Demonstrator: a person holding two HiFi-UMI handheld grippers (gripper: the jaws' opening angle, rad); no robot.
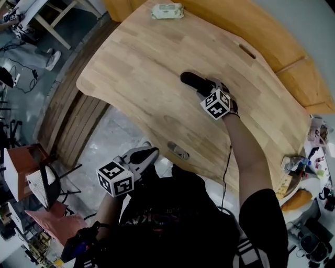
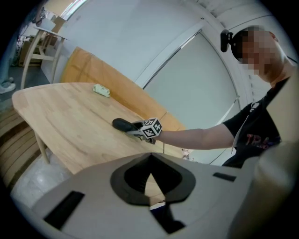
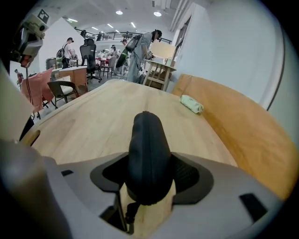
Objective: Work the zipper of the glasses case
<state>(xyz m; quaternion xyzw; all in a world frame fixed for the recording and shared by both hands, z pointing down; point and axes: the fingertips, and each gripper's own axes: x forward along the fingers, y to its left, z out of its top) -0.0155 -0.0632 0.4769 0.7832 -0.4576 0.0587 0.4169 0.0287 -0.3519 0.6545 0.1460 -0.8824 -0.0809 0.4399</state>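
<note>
The black glasses case (image 1: pixel 191 80) lies lengthwise on the wooden table (image 1: pixel 136 68). My right gripper (image 1: pixel 203 88) is shut on its near end. In the right gripper view the case (image 3: pixel 145 149) fills the gap between both pads, its zipper seam runs over the top, and a dark pull tab (image 3: pixel 132 211) hangs at the near end. My left gripper (image 1: pixel 149 153) hovers off the table's near edge with its jaws shut and nothing in them. The left gripper view shows its closed jaws (image 2: pixel 149 175) and, farther off, the case (image 2: pixel 122 124) and the right gripper's marker cube (image 2: pixel 151 129).
A pale green packet (image 1: pixel 167 11) lies at the table's far end. A small metal fitting (image 1: pixel 178 151) sits by the near edge. Small clutter (image 1: pixel 301 167) stands at the right end. Chairs and people fill the room beyond (image 3: pixel 88 51).
</note>
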